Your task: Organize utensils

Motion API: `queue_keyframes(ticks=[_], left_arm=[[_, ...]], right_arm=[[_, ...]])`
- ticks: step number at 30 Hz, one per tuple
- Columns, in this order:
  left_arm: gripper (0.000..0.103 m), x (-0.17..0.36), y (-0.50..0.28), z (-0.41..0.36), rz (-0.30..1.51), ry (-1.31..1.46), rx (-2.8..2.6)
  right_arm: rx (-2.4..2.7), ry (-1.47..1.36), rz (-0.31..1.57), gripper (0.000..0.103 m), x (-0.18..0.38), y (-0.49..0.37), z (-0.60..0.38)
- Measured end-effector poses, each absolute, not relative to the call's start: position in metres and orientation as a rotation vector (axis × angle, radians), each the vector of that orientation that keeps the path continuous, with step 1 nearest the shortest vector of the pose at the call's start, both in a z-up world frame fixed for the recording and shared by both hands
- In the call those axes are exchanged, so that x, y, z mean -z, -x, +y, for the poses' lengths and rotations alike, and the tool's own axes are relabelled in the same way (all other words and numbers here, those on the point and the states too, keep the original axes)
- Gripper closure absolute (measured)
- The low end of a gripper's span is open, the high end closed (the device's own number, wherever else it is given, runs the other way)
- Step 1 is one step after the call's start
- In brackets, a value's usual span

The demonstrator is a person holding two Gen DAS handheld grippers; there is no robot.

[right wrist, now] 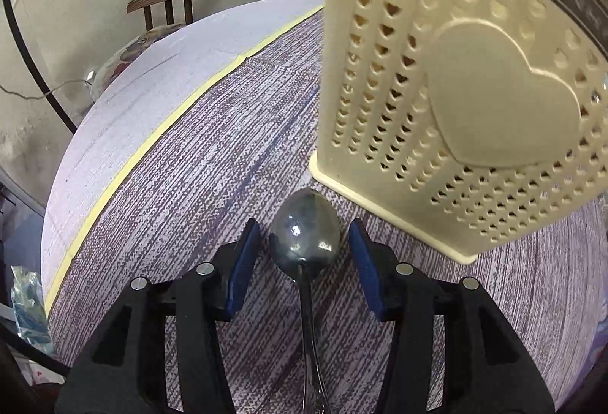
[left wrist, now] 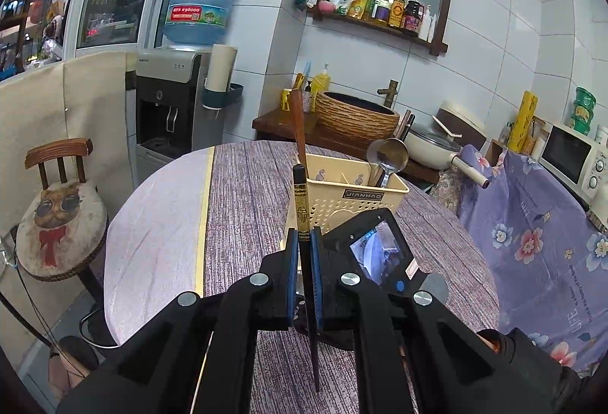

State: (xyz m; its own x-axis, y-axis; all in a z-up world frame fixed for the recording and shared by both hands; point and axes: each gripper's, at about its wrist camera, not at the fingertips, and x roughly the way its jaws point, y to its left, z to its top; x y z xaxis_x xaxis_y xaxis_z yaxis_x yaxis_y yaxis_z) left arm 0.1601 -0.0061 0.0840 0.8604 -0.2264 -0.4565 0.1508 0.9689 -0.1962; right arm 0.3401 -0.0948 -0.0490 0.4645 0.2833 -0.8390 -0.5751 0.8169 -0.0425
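My left gripper [left wrist: 304, 243] is shut on a black chopstick [left wrist: 301, 201] with a gold band, held upright in front of the cream utensil basket [left wrist: 342, 201]. The basket holds a metal ladle [left wrist: 387, 155] and a brown wooden chopstick [left wrist: 298, 125]. My right gripper [right wrist: 304, 235] is open, low over the table, its pads either side of a metal spoon [right wrist: 306, 231] that lies bowl-forward on the cloth. The basket [right wrist: 475, 91] stands close at the right in the right wrist view. The right gripper's body [left wrist: 376, 254] shows beside the basket in the left wrist view.
The round table [left wrist: 235, 209] has a purple-grey cloth with a yellow tape line [left wrist: 205, 209]. A cat-cushion chair [left wrist: 60, 212] stands at left. A water dispenser [left wrist: 178, 98], a woven basin [left wrist: 357, 114], a pan [left wrist: 433, 148] and a microwave [left wrist: 573, 155] lie beyond.
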Motion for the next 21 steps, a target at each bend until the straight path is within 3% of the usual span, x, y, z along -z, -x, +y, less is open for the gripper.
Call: queue_keyframes(ticks=[2, 10, 16, 21], left_arm=[[0.095, -0.084, -0.160, -0.006, 0.497, 0.155, 0.200], [0.095, -0.085, -0.159, -0.007, 0.496, 0.154, 0.198], [0.095, -0.085, -0.160, -0.005, 0.496, 0.160, 0.196], [0.095, -0.084, -0.161, -0.004, 0.495, 0.165, 0.192]], right_arm=[[-0.555, 0.353, 0.958, 0.068, 0.049, -0.342, -0.091], [-0.542, 0.313, 0.948, 0.068, 0.047, -0.341, -0.094], [-0.592, 0.123, 0.873, 0.068, 0.012, -0.323, -0.133], [-0.607, 0.007, 0.780, 0.080, -0.027, -0.301, -0.168]])
